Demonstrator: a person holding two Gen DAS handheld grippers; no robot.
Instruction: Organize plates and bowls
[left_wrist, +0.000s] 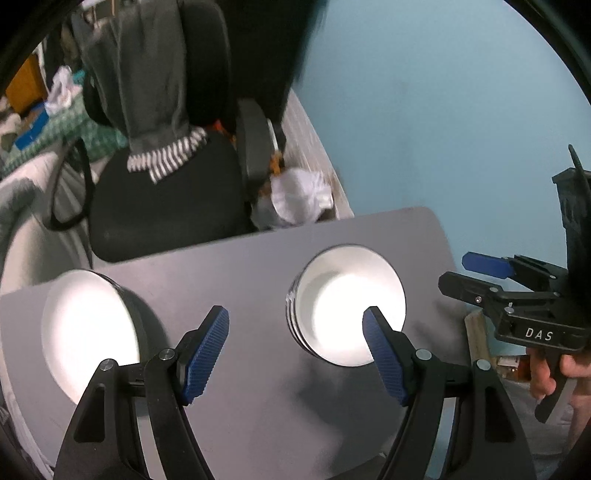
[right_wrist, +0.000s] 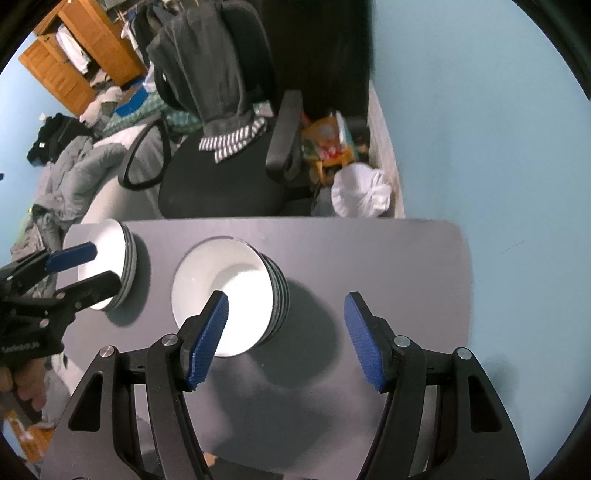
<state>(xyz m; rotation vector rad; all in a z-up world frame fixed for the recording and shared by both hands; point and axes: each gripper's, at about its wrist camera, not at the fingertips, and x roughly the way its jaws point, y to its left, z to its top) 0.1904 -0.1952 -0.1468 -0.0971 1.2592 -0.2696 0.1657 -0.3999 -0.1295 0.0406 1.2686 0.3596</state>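
A grey counter (right_wrist: 369, 266) carries two stacks of white dishes, well apart. Behind it stands a black chair (right_wrist: 221, 177) draped with grey clothing. The left stack (left_wrist: 88, 325) sits near the counter's left edge; the bowl stack (right_wrist: 229, 288) sits toward the middle. The left gripper (left_wrist: 295, 350) hangs above the gap between the stacks, jaws wide and empty. The right gripper (right_wrist: 286, 339) hangs just right of the bowl stack, jaws wide, holding nothing.
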